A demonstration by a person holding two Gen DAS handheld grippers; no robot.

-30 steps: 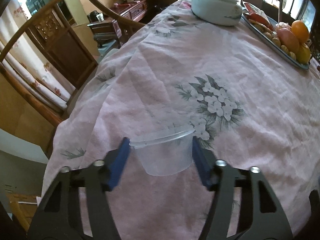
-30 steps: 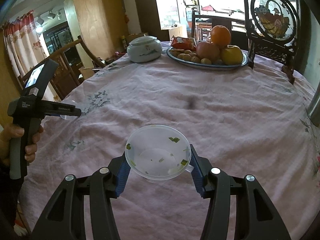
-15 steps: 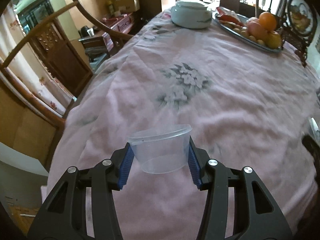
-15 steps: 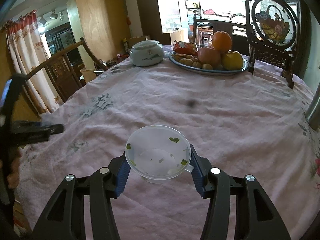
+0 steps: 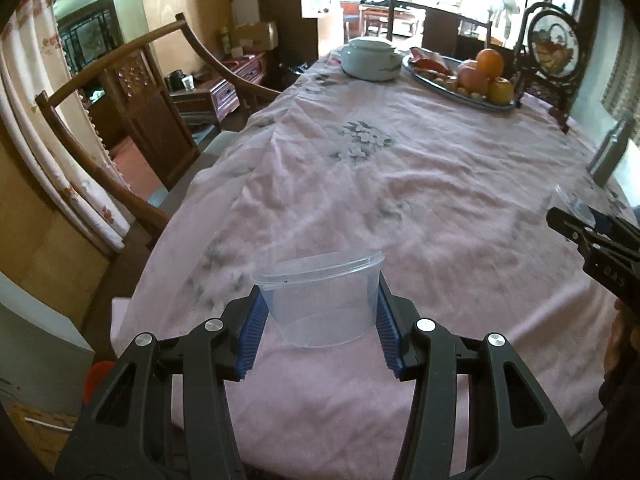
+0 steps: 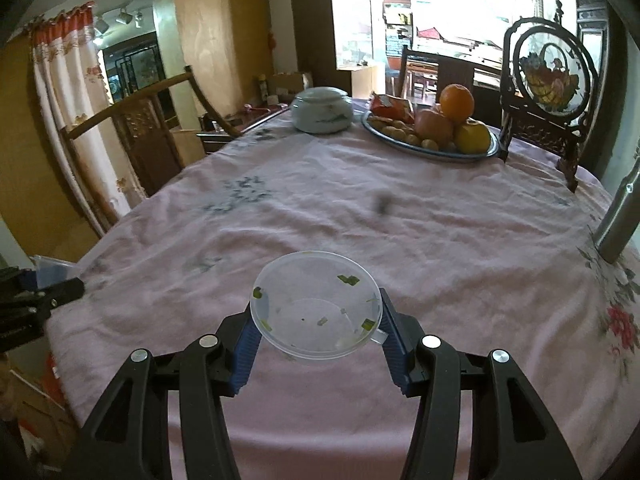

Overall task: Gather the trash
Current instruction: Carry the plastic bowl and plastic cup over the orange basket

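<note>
My left gripper (image 5: 319, 328) is shut on a clear plastic cup (image 5: 320, 298), held upright above the near edge of the pink tablecloth (image 5: 400, 184). My right gripper (image 6: 316, 342) is shut on a clear plastic bowl (image 6: 316, 306) with green food scraps stuck inside, held over the cloth (image 6: 360, 216). The right gripper shows at the right edge of the left wrist view (image 5: 592, 240). The left gripper shows at the left edge of the right wrist view (image 6: 36, 300).
A fruit tray (image 6: 432, 136) with an orange and apples, a white lidded pot (image 6: 322, 110), a carved screen stand (image 6: 548, 92) and a metal bottle (image 6: 620, 216) stand at the far and right sides. A wooden chair (image 5: 132, 112) stands left of the table.
My left gripper has pulled back toward the near table edge with the cup, tilting up so more of the room shows. My right gripper holds the bowl almost still.
</note>
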